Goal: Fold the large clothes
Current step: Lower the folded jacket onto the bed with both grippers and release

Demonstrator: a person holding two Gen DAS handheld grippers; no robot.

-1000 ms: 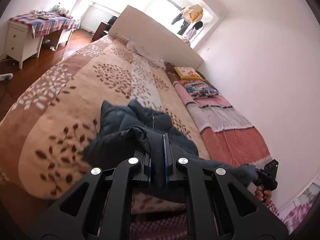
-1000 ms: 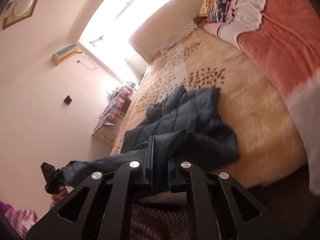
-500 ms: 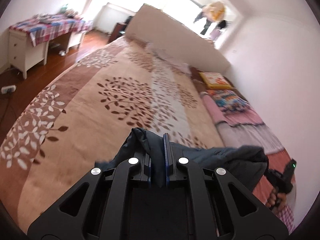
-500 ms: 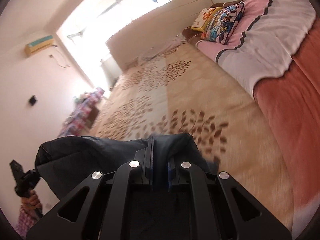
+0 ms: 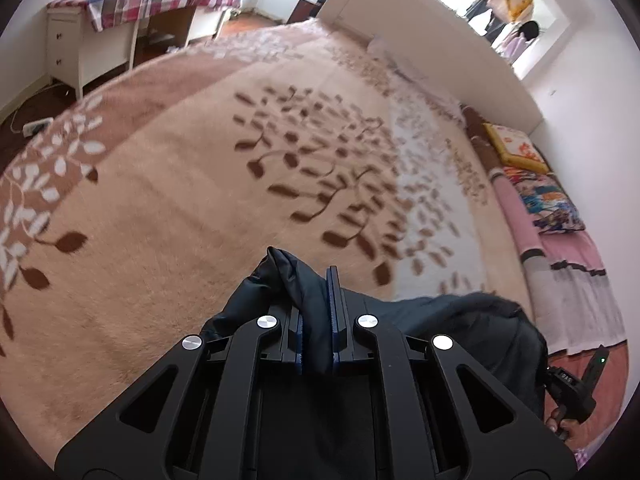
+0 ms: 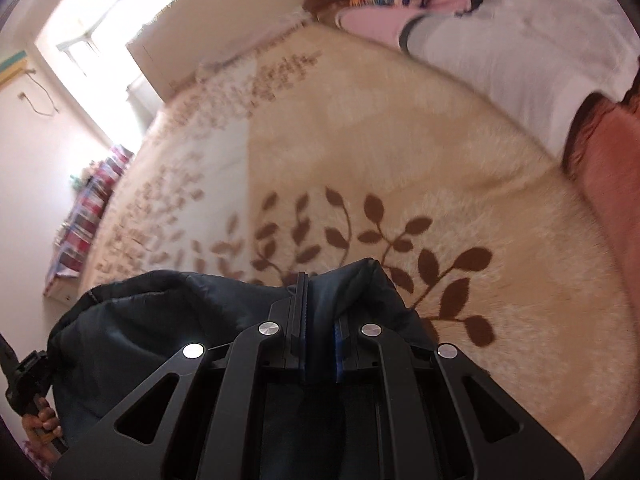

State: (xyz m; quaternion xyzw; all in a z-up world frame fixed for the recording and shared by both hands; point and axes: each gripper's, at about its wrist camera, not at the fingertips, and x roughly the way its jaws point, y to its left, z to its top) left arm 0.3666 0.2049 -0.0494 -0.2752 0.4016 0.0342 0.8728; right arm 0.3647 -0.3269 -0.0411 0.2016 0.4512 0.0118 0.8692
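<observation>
A dark blue padded jacket (image 5: 452, 320) hangs stretched between my two grippers above the bed. In the left wrist view my left gripper (image 5: 317, 280) is shut on a bunched edge of the jacket, which pokes up past the fingertips. In the right wrist view my right gripper (image 6: 320, 286) is shut on another edge of the same jacket (image 6: 132, 328). Each view shows the other gripper at its side: the right one (image 5: 576, 392) and the left one (image 6: 24, 380), held by a hand. Most of the jacket is hidden under the gripper bodies.
A beige blanket with brown leaf print (image 5: 200, 200) covers the bed. A pink and white quilt (image 6: 520, 40) and colourful pillows (image 5: 548, 204) lie along the wall side. The white headboard (image 5: 420, 40) is at the far end. A white desk with a plaid cloth (image 5: 120, 12) stands beside the bed.
Both grippers have swept forward and down over the bed, carrying the jacket edge with them. The jacket body that lay spread ahead is now under and behind the grippers.
</observation>
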